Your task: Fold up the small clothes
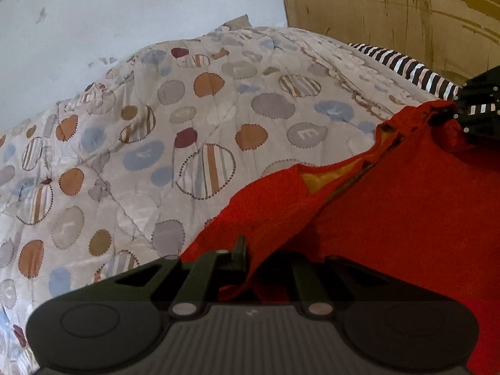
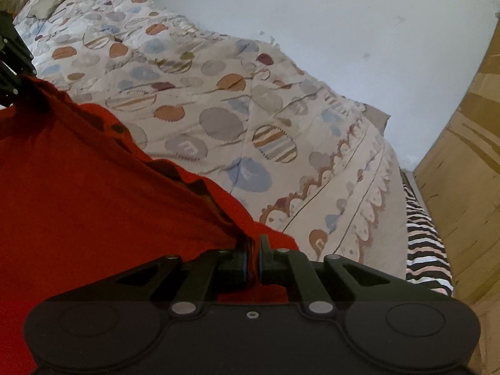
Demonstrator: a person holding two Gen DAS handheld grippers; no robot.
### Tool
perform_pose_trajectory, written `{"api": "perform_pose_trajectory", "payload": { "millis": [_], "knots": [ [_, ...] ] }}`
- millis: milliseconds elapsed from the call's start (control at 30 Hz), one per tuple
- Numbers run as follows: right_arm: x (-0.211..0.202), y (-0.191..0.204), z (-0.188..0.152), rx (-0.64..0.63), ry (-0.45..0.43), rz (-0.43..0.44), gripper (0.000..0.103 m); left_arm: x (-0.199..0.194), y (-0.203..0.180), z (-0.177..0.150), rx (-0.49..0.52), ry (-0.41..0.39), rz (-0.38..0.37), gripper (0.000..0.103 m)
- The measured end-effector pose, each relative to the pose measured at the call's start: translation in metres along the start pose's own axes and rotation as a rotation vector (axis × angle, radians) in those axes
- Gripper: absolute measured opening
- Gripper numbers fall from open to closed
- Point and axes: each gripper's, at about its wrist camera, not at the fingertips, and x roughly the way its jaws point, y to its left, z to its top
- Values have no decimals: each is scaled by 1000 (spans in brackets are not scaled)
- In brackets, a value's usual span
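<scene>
**Two grippers hold a red garment stretched above a patterned bed**

In the right wrist view, the right gripper (image 2: 253, 261) sits at the bottom centre of the frame, angled downward toward the bed. Its jaws are nearly closed, pinching a bunched edge of the red garment (image 2: 78, 193) between them. The cloth spreads from that pinch across the lower left of the frame, up to the left gripper (image 2: 12, 72), which appears as a dark shape at the left edge holding the garment's far corner.

In the left wrist view, the left gripper (image 1: 247, 265) fills the bottom of the frame, also tilted downward. Its jaws are almost shut with red cloth gathered between them and draped over one side. The red garment (image 1: 406, 218) covers the lower right of the frame, showing a yellow patch near its folded edge, and reaches the right gripper (image 1: 475, 106) at the right edge.

Behind the garment lies a bed covered by a beige quilt (image 1: 187, 118) printed with coloured circles. A black-and-white striped cloth (image 2: 425, 243) lies along the quilt's edge, beside a wooden panel (image 2: 462, 187). A pale wall (image 2: 312, 31) rises behind the bed.
</scene>
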Motion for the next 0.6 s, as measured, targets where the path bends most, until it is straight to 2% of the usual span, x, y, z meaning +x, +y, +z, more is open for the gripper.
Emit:
{"api": "perform_pose_trajectory", "payload": {
  "millis": [167, 267, 400, 467, 533, 600],
  "knots": [
    [8, -2, -2, 9, 10, 9, 6, 0, 10, 4, -36, -3, -33, 10],
    [10, -2, -1, 7, 13, 10, 6, -13, 20, 9, -32, -49, -59, 15],
    [15, -2, -1, 9, 19, 10, 6, -31, 31, 12, -2, -71, -79, 32],
    [17, -2, -2, 12, 23, 10, 6, -37, 38, 13, -7, -73, -76, 38],
    [21, -1, -2, -1, 33, 7, 8, -44, 48, 13, -39, -81, -63, 42],
    [23, -1, -1, -15, 47, 2, 17, -52, 64, 11, -135, -104, -99, 47]
  ]
}}
